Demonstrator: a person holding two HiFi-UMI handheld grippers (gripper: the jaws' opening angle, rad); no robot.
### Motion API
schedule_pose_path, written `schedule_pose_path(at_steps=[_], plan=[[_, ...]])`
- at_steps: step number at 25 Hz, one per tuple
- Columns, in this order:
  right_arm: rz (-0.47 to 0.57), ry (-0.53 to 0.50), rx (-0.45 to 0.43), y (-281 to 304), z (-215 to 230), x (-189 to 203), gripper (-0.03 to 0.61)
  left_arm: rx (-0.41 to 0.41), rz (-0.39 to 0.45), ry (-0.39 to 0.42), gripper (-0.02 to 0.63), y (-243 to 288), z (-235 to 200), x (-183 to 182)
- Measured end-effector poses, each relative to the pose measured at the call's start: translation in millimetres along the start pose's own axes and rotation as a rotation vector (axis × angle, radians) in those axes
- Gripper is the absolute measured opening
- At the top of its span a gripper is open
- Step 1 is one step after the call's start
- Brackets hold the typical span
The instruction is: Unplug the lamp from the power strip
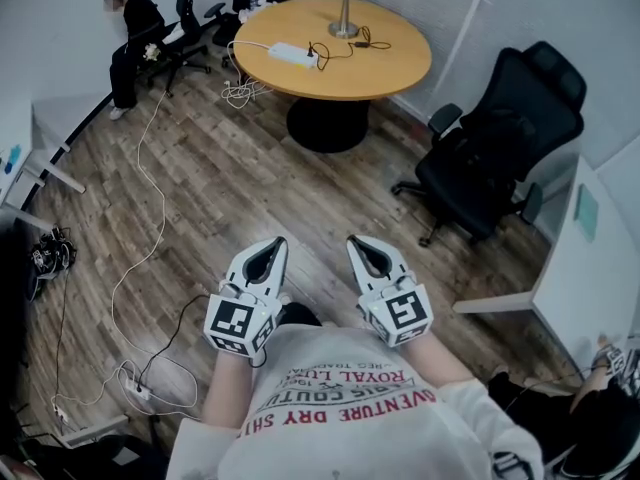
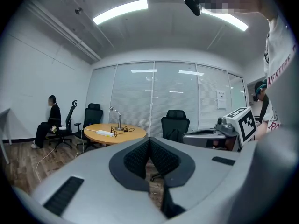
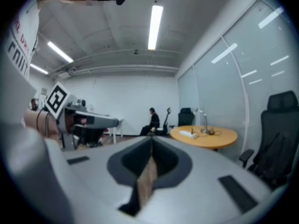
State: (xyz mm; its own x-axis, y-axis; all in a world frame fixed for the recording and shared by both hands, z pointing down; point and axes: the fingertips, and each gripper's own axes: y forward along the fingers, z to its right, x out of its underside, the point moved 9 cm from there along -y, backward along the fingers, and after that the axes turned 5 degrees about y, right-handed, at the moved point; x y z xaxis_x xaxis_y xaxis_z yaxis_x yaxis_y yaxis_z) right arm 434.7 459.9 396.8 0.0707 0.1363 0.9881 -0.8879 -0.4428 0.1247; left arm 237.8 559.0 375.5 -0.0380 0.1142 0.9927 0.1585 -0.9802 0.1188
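Note:
A white power strip (image 1: 286, 54) lies on the round wooden table (image 1: 390, 68) at the far side of the room, with a black plug and cord (image 1: 325, 51) at its right end. The silver lamp (image 1: 344, 26) stands on the table behind it. Both grippers are held close to my chest, far from the table. My left gripper (image 1: 275, 245) is shut and empty. My right gripper (image 1: 358, 242) is also shut, holding nothing. The left gripper view shows the table (image 2: 126, 135), strip (image 2: 103, 133) and lamp (image 2: 118, 125) small in the distance.
A black office chair (image 1: 500, 138) stands right of the table, another (image 1: 185, 28) at the far left where a person (image 1: 128, 38) sits. White cables (image 1: 150, 198) trail over the wooden floor. A white desk edge (image 1: 590, 268) is at my right.

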Motion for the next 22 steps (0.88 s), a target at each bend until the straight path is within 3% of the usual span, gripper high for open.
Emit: schedule_pose_path(at_steps=[8, 15, 22], plan=[[-0.02, 0.004, 0.016, 41.7, 1.8, 2.4, 0.031, 0.008, -0.012, -0.019, 0.031, 15.5, -48.5, 3.8], [-0.133, 0.04, 0.038, 108.3, -10.2, -3.7, 0.031, 0.025, -0.026, -0.039, 0.031, 28.9, -116.6, 0.6], [-0.111, 0.049, 0.024, 181.6, -30.8, -5.0, 0.031, 0.008, -0.023, -0.035, 0.031, 22.2, -198.5, -1.6]])
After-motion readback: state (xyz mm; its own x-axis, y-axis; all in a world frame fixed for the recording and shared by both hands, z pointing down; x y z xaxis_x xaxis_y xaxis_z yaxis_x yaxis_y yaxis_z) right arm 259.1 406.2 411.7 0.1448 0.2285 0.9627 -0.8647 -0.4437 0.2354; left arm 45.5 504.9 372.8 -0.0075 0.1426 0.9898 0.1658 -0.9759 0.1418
